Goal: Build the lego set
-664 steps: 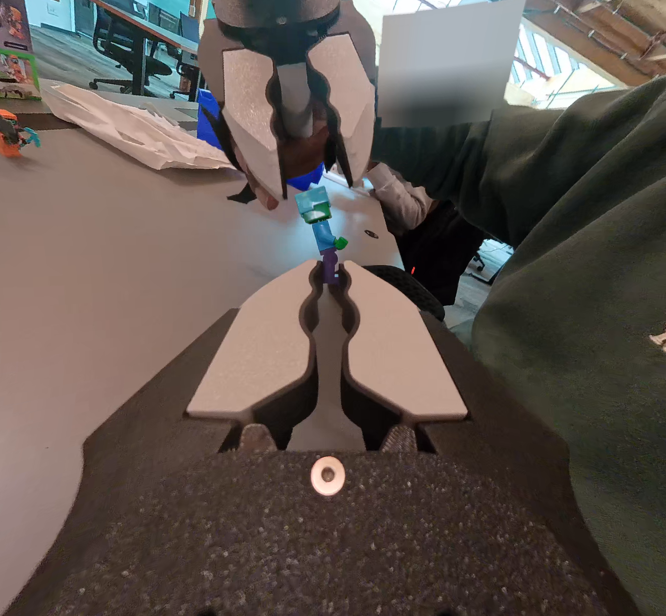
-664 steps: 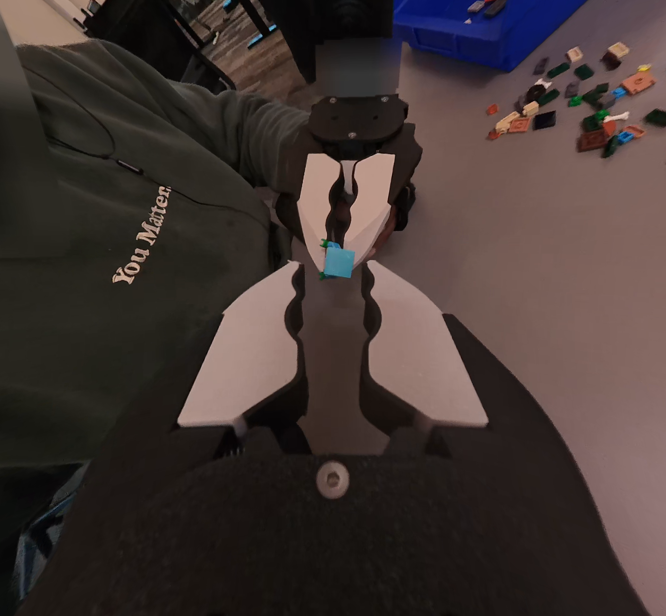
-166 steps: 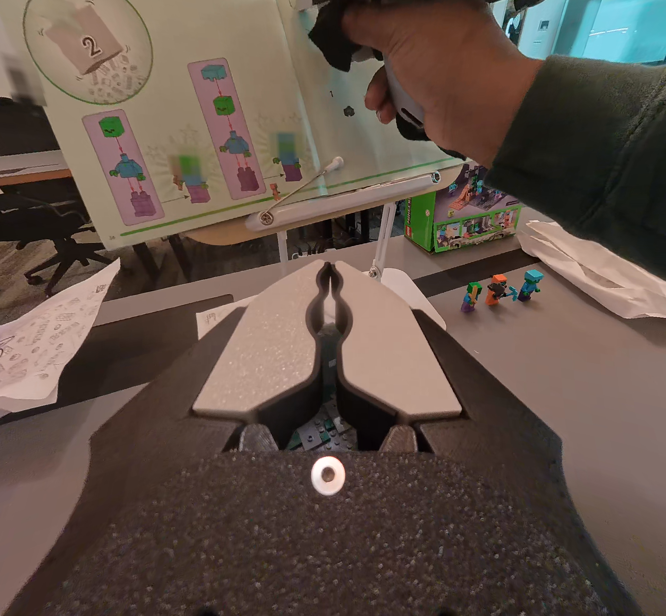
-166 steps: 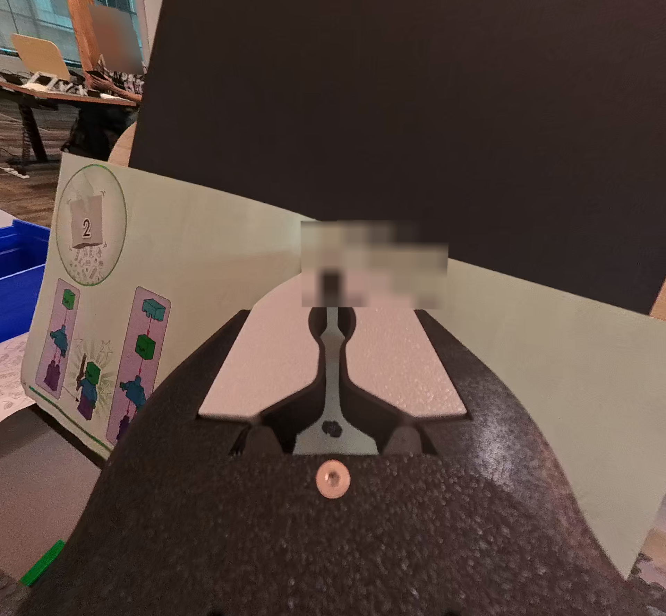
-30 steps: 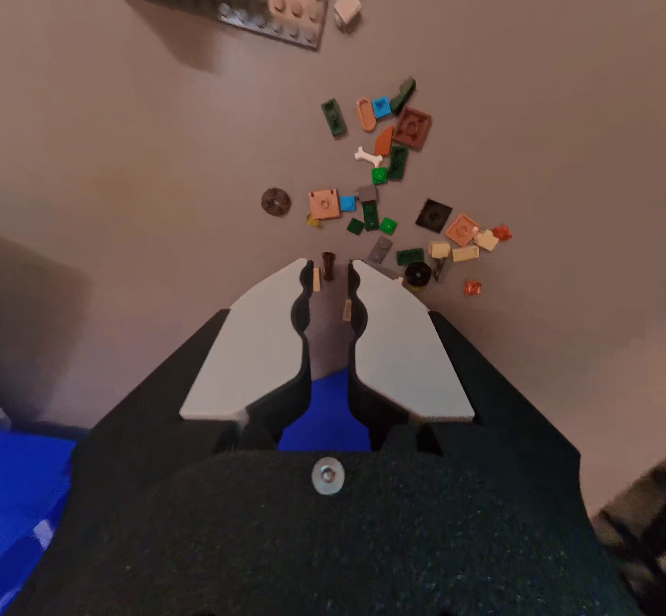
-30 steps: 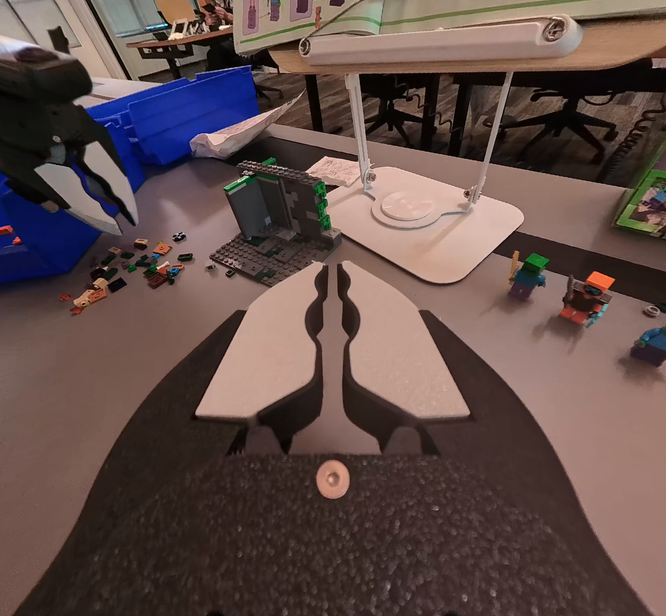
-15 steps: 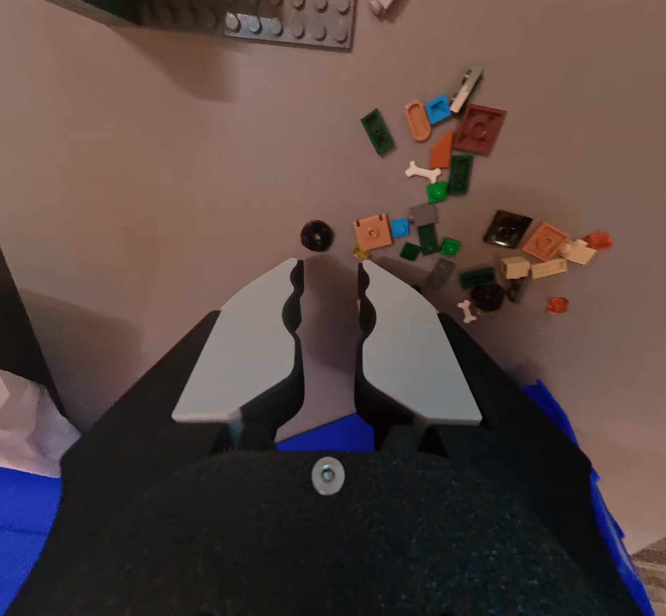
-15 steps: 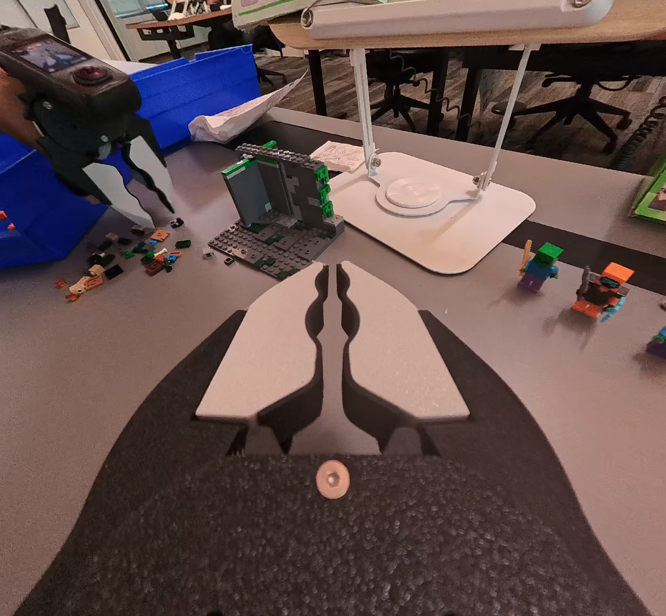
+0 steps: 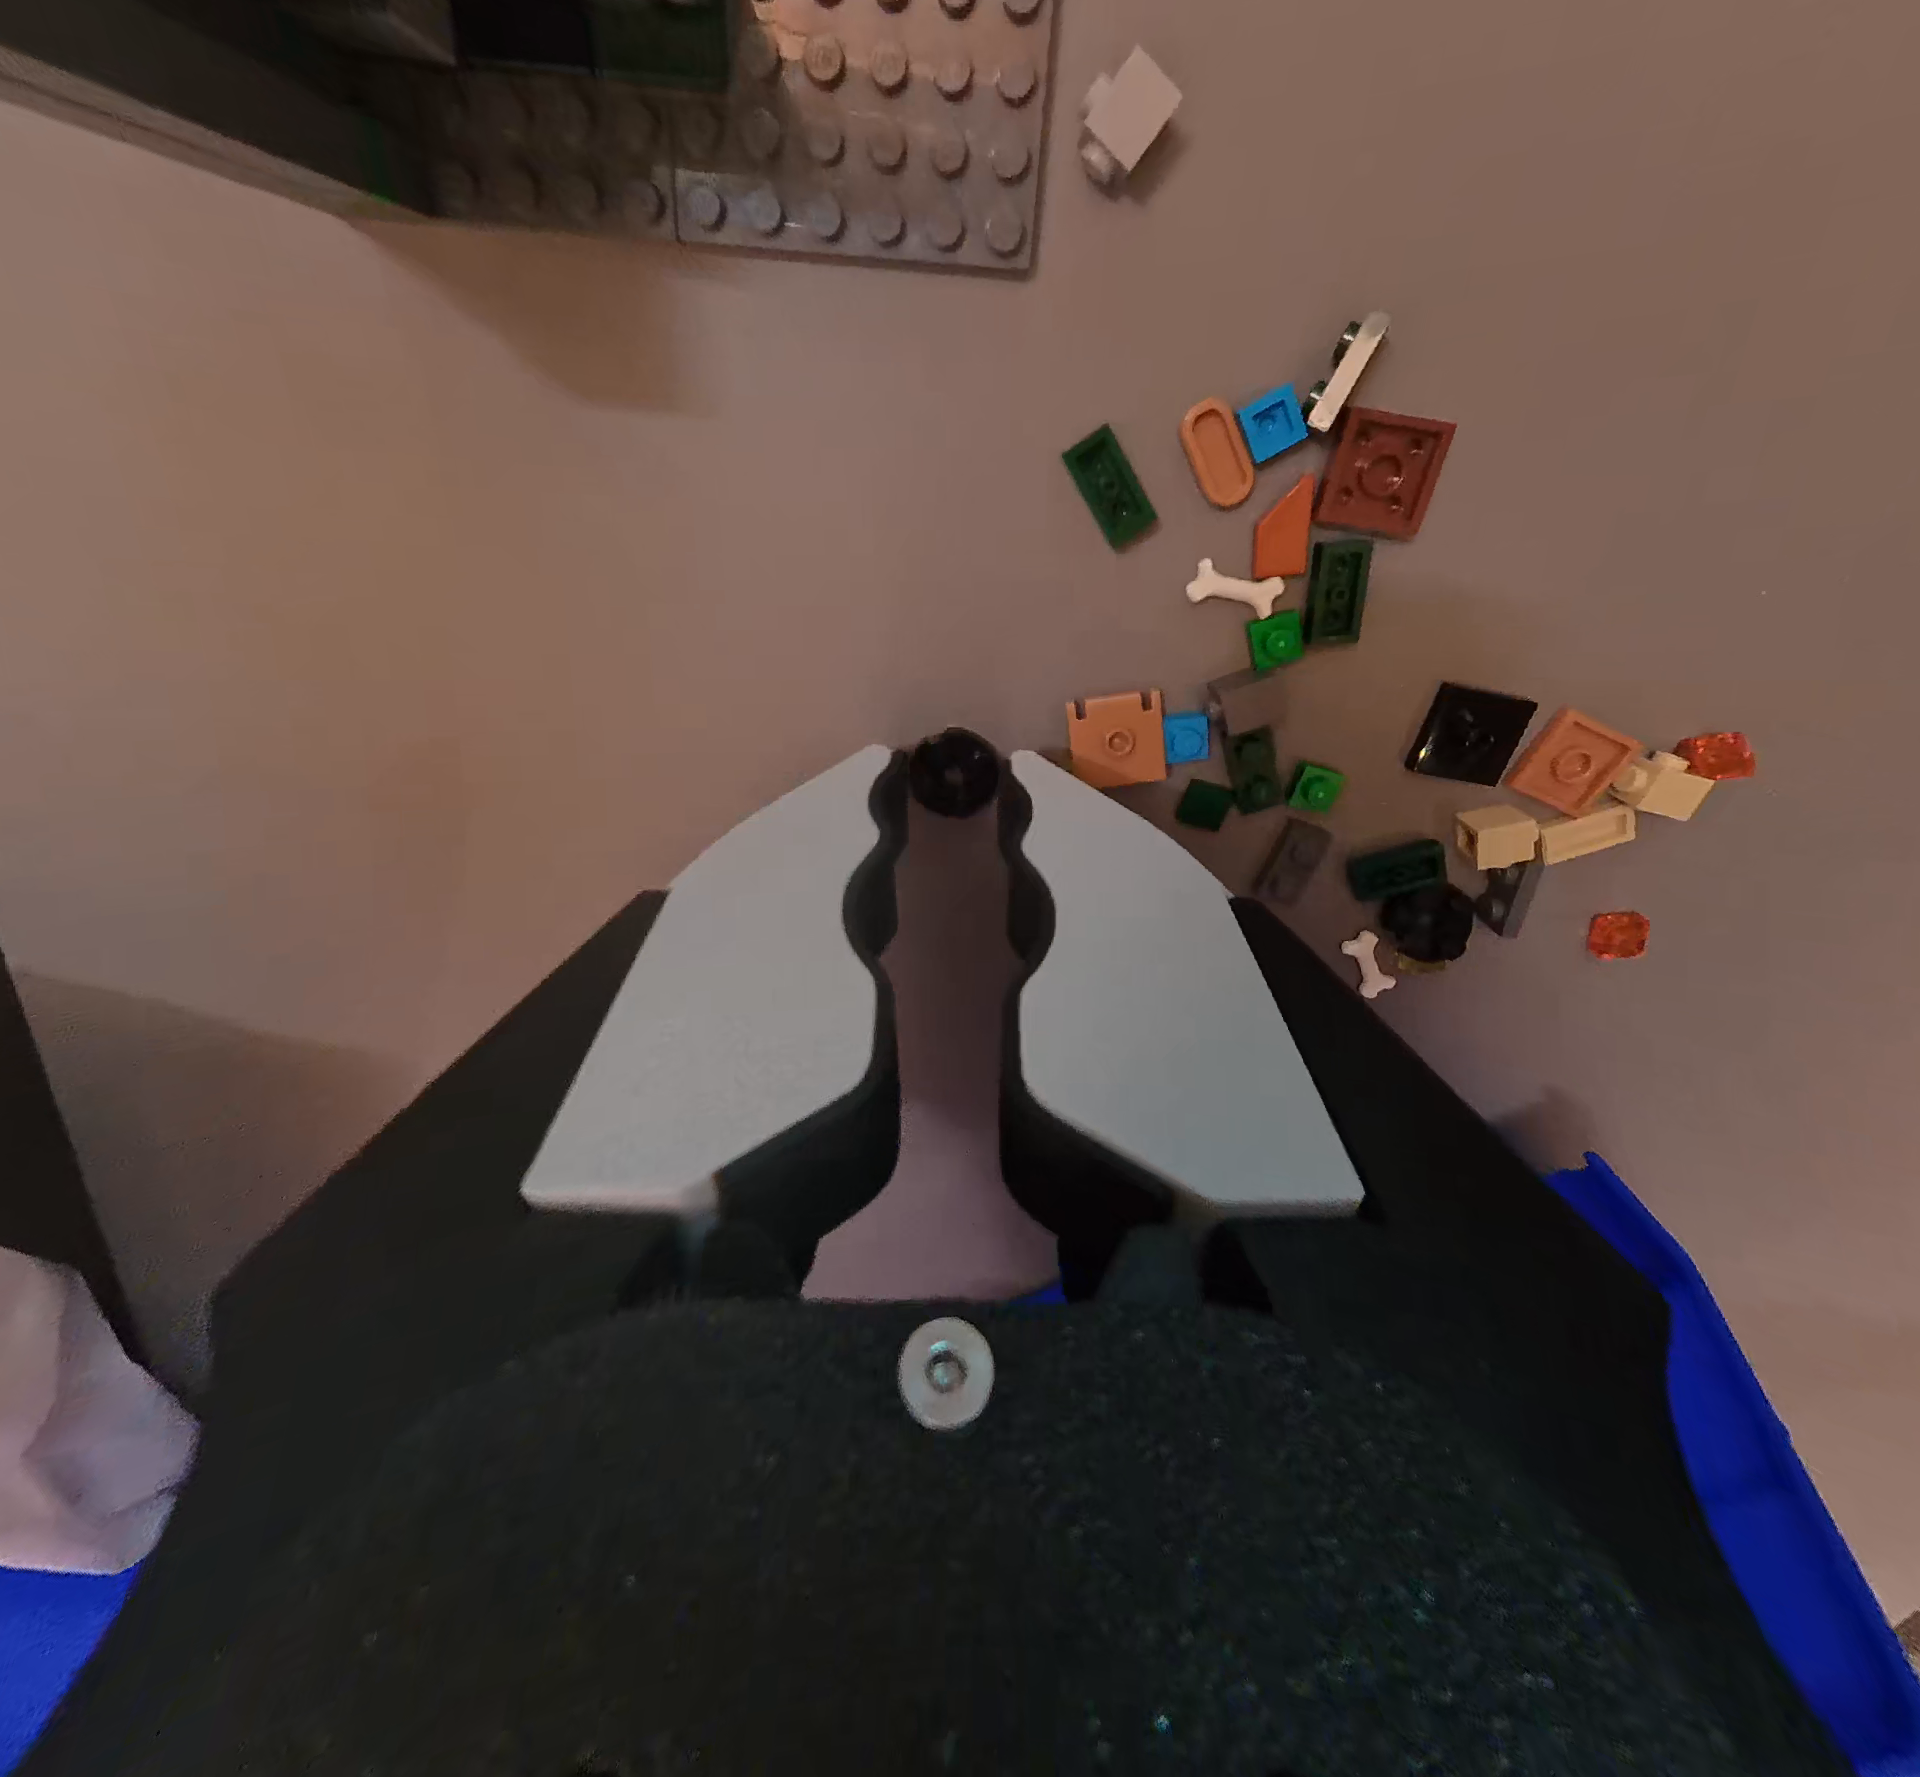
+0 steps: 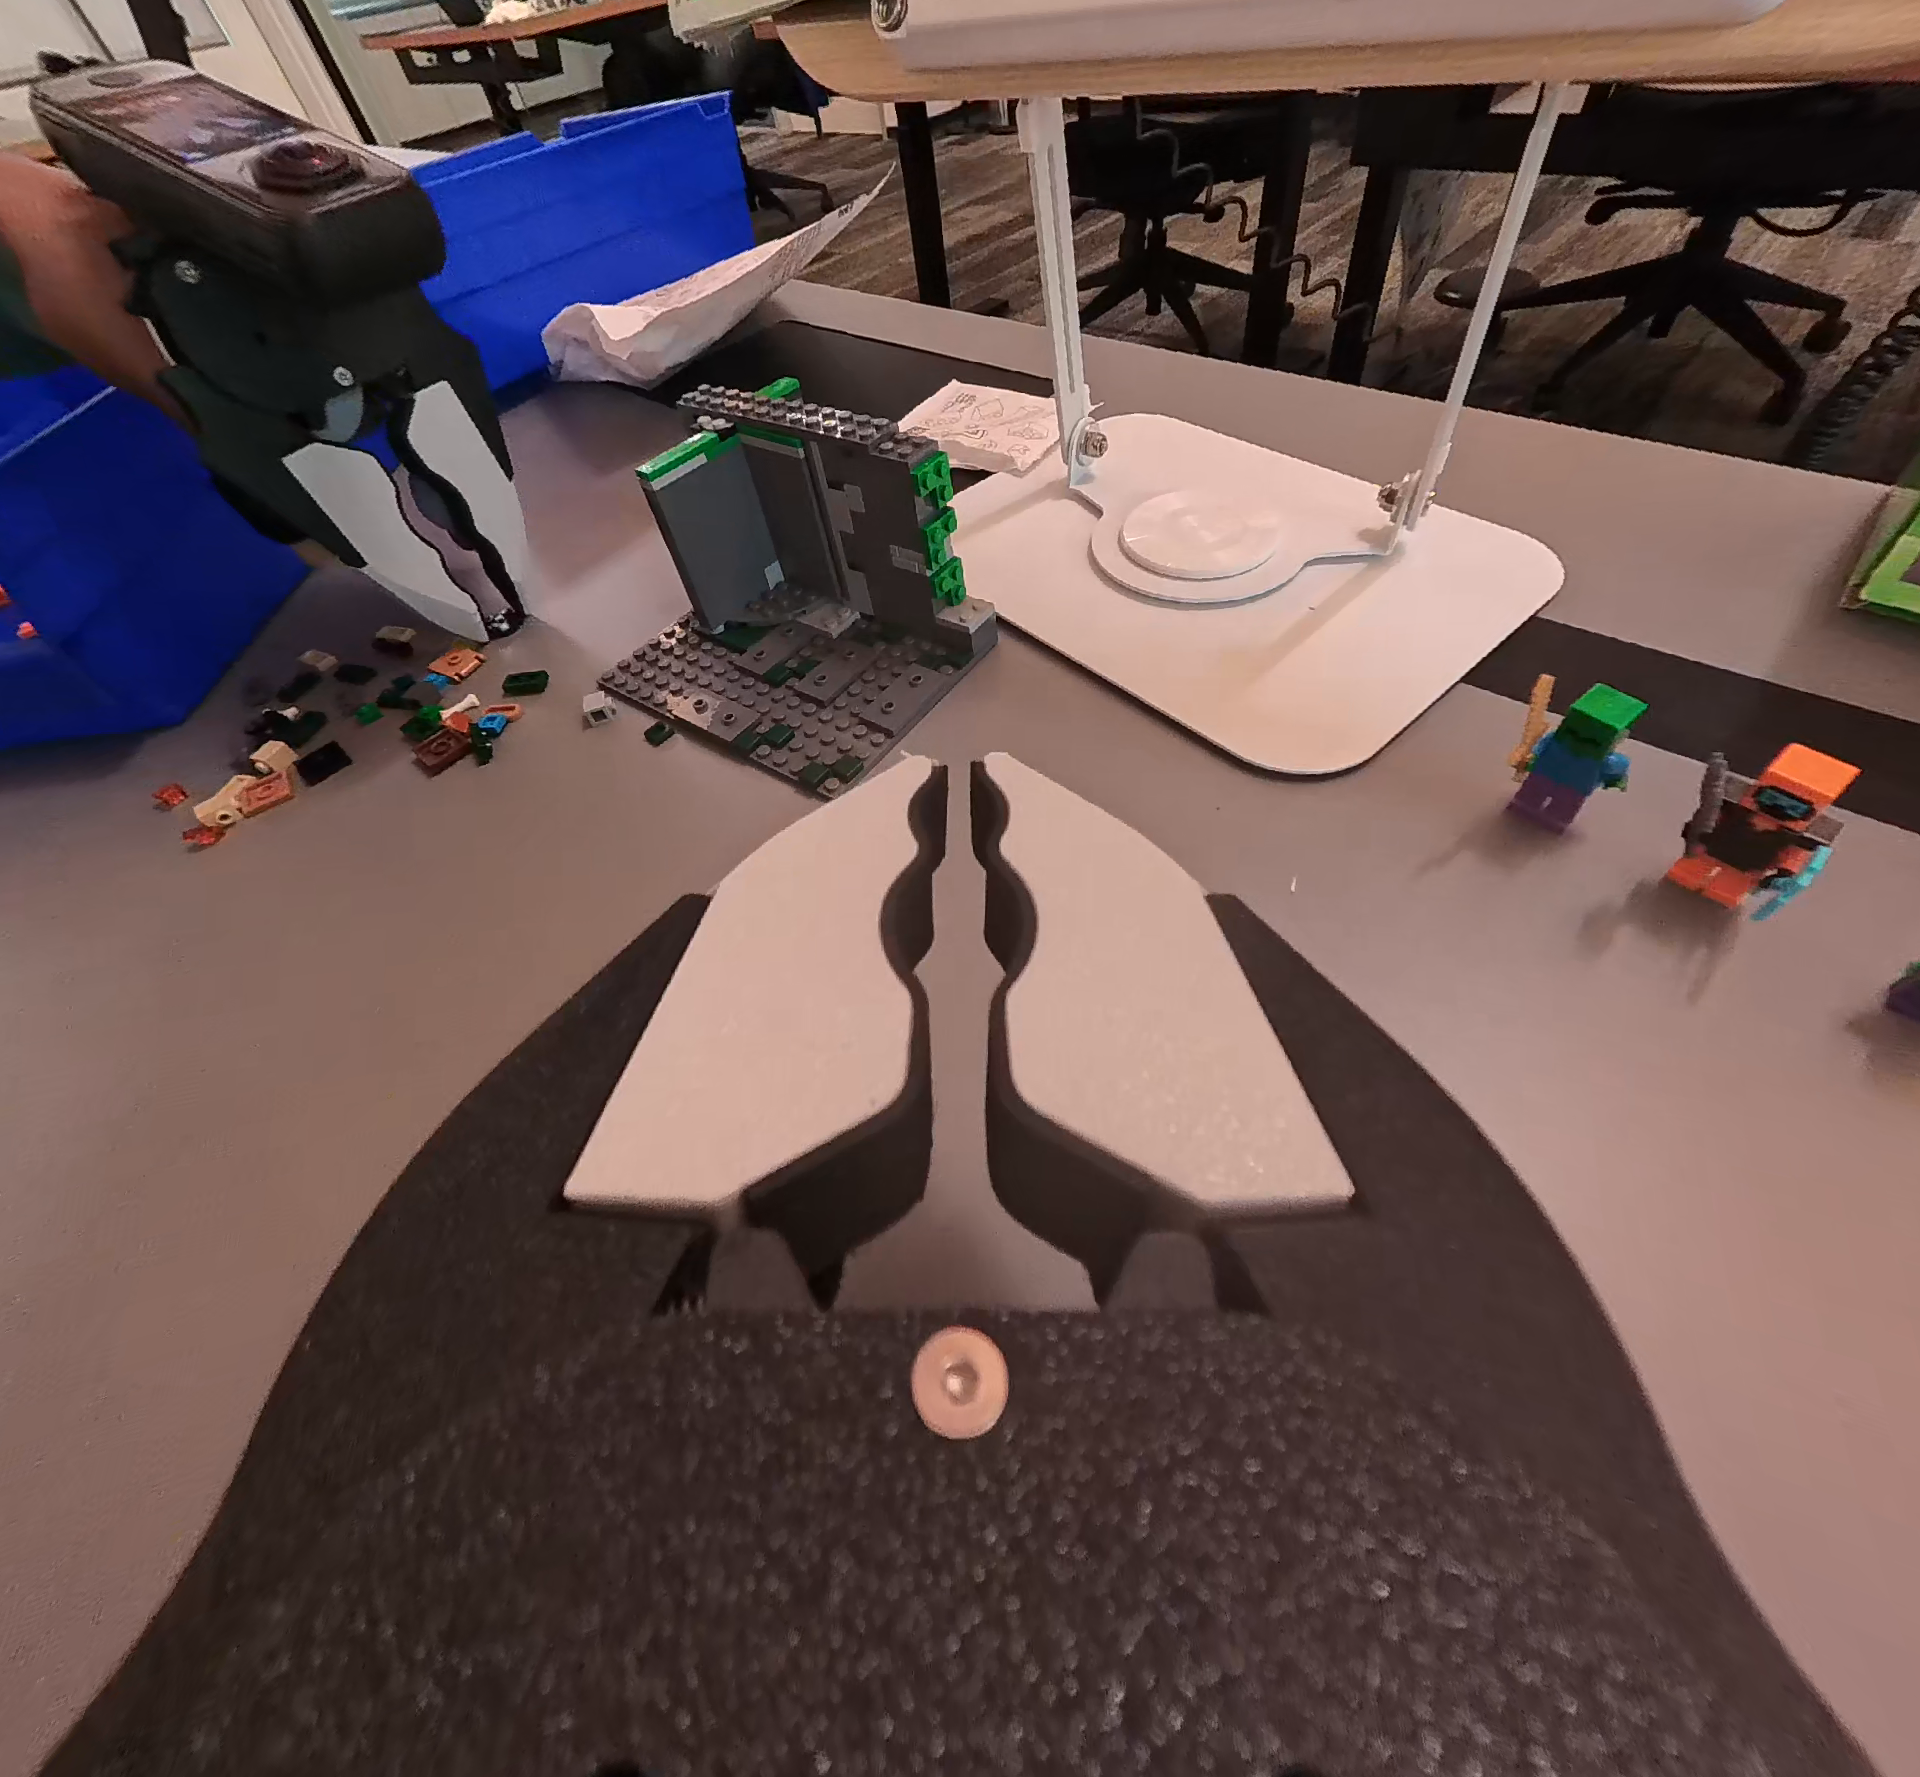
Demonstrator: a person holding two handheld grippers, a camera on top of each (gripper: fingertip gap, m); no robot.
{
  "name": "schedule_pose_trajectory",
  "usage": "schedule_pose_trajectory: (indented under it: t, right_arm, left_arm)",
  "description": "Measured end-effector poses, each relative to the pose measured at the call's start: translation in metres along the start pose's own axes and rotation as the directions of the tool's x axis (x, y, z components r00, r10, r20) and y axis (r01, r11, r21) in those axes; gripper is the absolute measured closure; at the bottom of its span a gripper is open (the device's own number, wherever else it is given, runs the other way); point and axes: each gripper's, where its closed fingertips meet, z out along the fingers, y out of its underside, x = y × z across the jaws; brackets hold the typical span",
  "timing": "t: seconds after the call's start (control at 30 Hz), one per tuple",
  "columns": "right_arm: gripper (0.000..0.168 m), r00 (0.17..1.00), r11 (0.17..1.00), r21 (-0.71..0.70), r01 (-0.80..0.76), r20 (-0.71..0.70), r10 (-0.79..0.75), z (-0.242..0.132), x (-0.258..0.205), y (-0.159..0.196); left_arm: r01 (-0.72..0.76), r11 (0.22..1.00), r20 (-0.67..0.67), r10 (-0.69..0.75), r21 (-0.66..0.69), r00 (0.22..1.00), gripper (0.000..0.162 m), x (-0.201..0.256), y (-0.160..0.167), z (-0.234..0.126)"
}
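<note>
My left gripper points down at the grey table, its fingertips closed against the sides of a small black round piece that lies on the table. Seen from the right wrist view, the left gripper touches down just left of the grey and green lego build. The build's studded baseplate is ahead of the left gripper. A pile of loose small pieces lies to its right. My right gripper is shut and empty, above the table in front of the build.
A blue bin stands at the left behind the loose pieces. A white stand base is right of the build, holding an instruction booklet overhead. Two minifigures stand at the right. Crumpled paper lies behind. About 30 centimeters separates my left fingertips from my right.
My left gripper has moved left from the pile and come down, its fingers narrowing around the black round piece. The right gripper has drifted slightly and stays shut.
</note>
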Motion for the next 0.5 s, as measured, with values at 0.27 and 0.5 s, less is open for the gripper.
schedule_pose_trajectory:
  t: [0.27,0.5]
  right_arm:
    - [0.165,1.000,1.000,-0.008,0.013,0.004,-0.013,0.001,-0.003,0.002]
    - [0.165,1.000,1.000,-0.013,0.006,0.005,-0.006,0.002,-0.002,0.003]
  left_arm:
    - [0.012,1.000,0.016,-0.012,0.024,1.000,0.146,0.000,0.001,0.000]
    - [-0.034,0.996,0.054,0.029,0.081,0.998,0.147,0.014,-0.024,-0.027]
